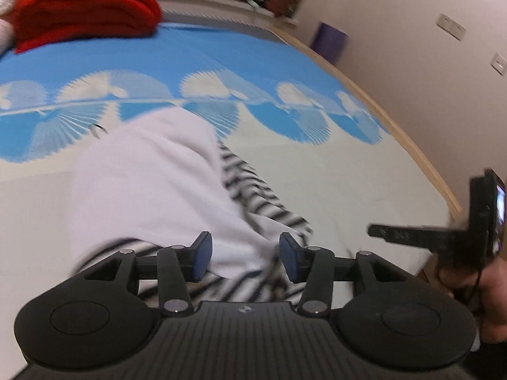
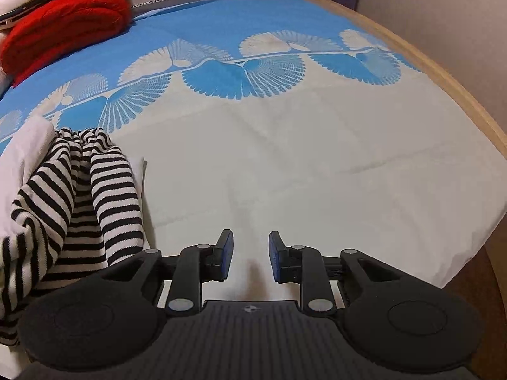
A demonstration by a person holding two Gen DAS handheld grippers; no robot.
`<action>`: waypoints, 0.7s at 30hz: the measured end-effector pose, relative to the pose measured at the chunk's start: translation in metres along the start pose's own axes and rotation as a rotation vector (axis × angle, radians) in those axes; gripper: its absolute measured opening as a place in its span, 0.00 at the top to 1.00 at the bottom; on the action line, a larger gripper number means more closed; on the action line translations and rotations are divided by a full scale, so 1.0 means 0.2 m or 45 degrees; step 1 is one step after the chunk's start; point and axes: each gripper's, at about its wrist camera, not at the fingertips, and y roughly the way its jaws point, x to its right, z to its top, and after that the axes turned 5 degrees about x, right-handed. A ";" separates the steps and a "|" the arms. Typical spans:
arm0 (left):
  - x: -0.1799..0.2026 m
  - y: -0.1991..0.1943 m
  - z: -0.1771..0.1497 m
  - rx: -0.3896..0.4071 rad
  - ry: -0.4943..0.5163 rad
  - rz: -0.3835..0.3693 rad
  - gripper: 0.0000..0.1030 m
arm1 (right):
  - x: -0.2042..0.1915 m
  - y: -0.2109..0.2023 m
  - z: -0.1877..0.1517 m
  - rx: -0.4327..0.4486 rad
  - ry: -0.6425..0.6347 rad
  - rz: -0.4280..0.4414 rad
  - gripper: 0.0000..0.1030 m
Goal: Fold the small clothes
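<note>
A: Starting at the left, what lies under the left gripper (image 1: 243, 258)?

B: A soft white cloth garment (image 1: 152, 177) heaped on top of a black-and-white striped knit garment (image 1: 253, 196), both crumpled on the blue-and-white fan-patterned bedspread (image 1: 332, 171). The gripper's jaws stand apart with nothing clamped; the white fabric shows through the gap, but the blue pads (image 1: 202, 255) do not press on it.

A: And further right?

B: The right gripper (image 2: 251, 259) hovers over bare bedspread (image 2: 285, 158), its jaws slightly parted and empty. The striped garment (image 2: 79, 190) sits just to its left, bunched in upright folds, with the white one (image 2: 22, 148) behind it.

A: How would these pieces handle?

B: Both look light and limp, so they should sag and drape from any single pinch. The knit appears stretchy with a ribbed texture, likely easy to grip. The white cloth looks smoother and may slide over the knit.

A: Where should they be taken?

B: Probably at an edge or hem rather than mid-heap, since a pinch in the middle would likely gather several layers. No clear hem or corner is visible, as the left view is blurred.

A: Anything else nearby?

B: A folded red blanket (image 2: 63, 22) lies well apart at the far left.
</note>
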 end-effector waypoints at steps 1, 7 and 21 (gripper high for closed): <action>-0.02 -0.01 0.01 0.014 -0.009 0.018 0.47 | -0.01 0.00 0.00 0.005 -0.001 0.003 0.75; -0.06 -0.15 0.05 0.121 0.015 0.143 0.41 | -0.06 -0.03 0.02 0.046 -0.006 0.028 0.75; -0.38 -0.53 0.25 0.283 0.189 0.471 0.31 | -0.19 -0.07 0.06 0.112 -0.004 0.134 0.75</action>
